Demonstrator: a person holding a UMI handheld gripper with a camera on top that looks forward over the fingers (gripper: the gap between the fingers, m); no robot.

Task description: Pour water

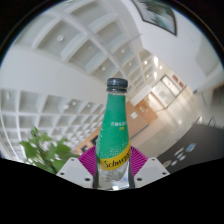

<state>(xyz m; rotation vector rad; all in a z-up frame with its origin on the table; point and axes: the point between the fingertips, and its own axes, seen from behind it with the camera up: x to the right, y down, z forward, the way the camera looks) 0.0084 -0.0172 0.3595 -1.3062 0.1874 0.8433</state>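
Observation:
A clear bottle (115,130) with a green and yellow Schweppes label and a dark cap stands upright between my fingers. My gripper (113,168) is shut on the bottle's lower part, with a magenta pad (88,160) pressed against each side. The view tilts upward, so the bottle shows against the ceiling and is lifted off any surface. No cup or glass is in view.
A white coffered ceiling (70,50) fills the upper view. A green leafy plant (42,150) is to the left of the fingers. An office area with wooden doors and furniture (160,95) lies to the right beyond the bottle.

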